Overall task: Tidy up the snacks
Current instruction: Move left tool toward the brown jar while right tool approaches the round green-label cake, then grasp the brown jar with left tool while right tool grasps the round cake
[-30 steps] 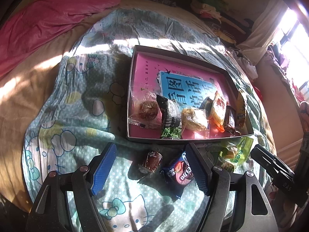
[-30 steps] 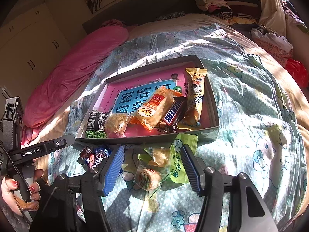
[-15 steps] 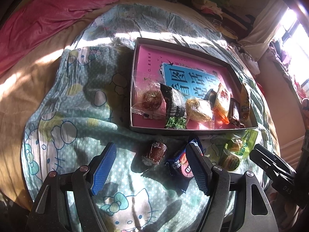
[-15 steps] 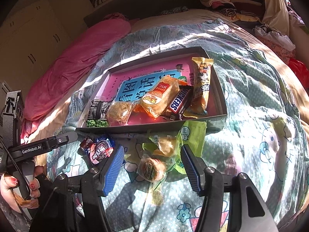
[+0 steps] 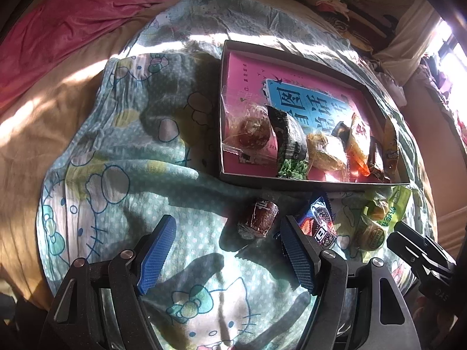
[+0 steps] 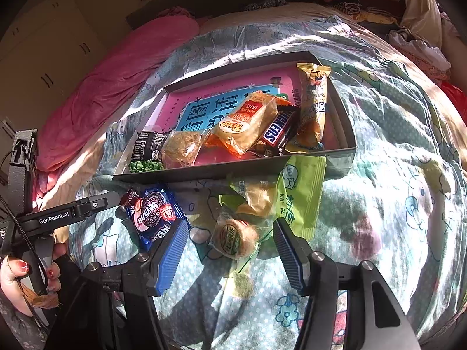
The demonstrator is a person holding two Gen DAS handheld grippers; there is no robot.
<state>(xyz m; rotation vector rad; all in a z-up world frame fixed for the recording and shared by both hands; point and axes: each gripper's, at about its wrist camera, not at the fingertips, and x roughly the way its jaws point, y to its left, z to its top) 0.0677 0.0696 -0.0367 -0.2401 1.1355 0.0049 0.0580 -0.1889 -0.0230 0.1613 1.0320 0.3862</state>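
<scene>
Loose snacks (image 5: 258, 218) seemingly beside box edge (image 5: 306, 182)

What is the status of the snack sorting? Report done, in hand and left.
Done: several snacks already lie in the box, among them the Snickers bar and the green pea pack.
In hand: nothing. The left tongs and the right tongs stand open above the blanket.
Left: the dark red candy, the Oreo pack, the round pastry and the green milk packet lie outside the box.
</scene>
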